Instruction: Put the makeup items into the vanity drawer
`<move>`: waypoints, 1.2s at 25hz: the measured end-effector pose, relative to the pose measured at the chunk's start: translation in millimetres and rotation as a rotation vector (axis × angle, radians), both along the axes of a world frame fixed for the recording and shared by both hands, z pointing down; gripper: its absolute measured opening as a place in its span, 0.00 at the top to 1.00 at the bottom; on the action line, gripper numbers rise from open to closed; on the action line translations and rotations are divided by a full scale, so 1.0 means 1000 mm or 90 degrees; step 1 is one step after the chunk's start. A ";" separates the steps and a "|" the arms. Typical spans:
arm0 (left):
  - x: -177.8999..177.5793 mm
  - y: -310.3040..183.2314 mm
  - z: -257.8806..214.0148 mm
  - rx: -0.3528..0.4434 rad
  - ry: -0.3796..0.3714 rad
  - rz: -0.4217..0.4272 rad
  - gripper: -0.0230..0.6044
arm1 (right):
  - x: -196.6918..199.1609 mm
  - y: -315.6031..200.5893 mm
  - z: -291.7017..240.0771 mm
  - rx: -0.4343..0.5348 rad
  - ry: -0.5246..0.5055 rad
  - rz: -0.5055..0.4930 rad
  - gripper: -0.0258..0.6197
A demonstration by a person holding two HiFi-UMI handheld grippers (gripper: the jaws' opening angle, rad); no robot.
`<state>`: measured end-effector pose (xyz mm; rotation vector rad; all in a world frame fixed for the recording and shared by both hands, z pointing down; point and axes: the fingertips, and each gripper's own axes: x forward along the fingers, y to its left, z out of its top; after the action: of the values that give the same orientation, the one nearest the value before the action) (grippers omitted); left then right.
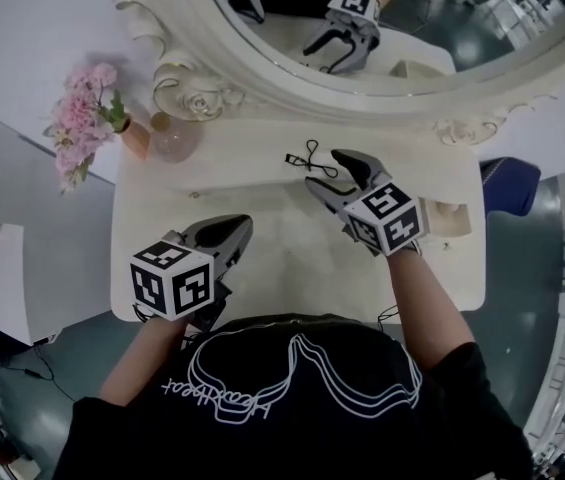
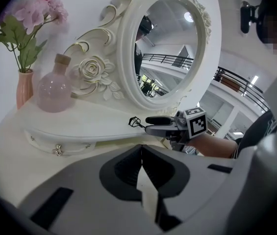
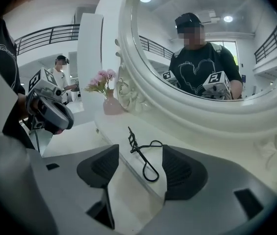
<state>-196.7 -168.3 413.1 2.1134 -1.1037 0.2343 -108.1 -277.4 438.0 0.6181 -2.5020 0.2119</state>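
Note:
A black eyelash curler (image 1: 311, 158) lies on the raised back shelf of the white vanity (image 1: 262, 268), below the mirror. My right gripper (image 1: 330, 175) is open, with one jaw on either side of the curler (image 3: 134, 144); the pads do not touch it. In the left gripper view the curler (image 2: 134, 122) lies just ahead of the right gripper (image 2: 150, 125). My left gripper (image 1: 234, 228) hovers over the tabletop's front left, shut and holding nothing. A small drawer with a metal knob (image 2: 57, 151) sits shut in the shelf's front.
Pink flowers in a vase (image 1: 82, 133) and a round pink bottle (image 1: 174, 138) stand at the shelf's left end. The oval mirror (image 1: 392, 28) rises behind it. A small beige object (image 1: 452, 218) sits at the table's right edge, by a blue seat (image 1: 510, 183).

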 end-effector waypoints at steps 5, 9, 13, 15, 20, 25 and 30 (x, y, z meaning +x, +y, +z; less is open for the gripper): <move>0.002 -0.005 0.004 -0.006 0.001 0.002 0.96 | -0.004 -0.006 0.007 0.010 0.026 -0.004 0.59; -0.003 -0.008 0.006 -0.006 0.001 -0.010 0.96 | -0.008 -0.007 0.012 0.034 0.063 -0.019 0.64; -0.007 -0.008 0.007 -0.007 0.004 -0.021 0.95 | -0.012 0.000 0.016 0.041 0.089 -0.047 0.74; -0.008 -0.008 0.008 -0.007 0.005 -0.024 0.96 | -0.014 0.004 0.016 0.041 0.095 -0.058 0.80; -0.009 -0.006 0.007 -0.005 0.006 -0.027 0.96 | -0.015 0.005 0.017 0.032 0.112 -0.064 0.81; -0.006 -0.003 0.005 -0.004 0.006 -0.029 0.96 | -0.016 0.009 0.017 0.040 0.129 -0.074 0.86; -0.006 0.001 0.004 -0.002 0.004 -0.029 0.96 | -0.015 0.013 0.014 0.032 0.108 -0.054 0.86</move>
<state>-202.9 -167.6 417.1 2.0821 -1.1452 0.2077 -122.9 -264.9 452.4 0.5264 -2.3699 0.0624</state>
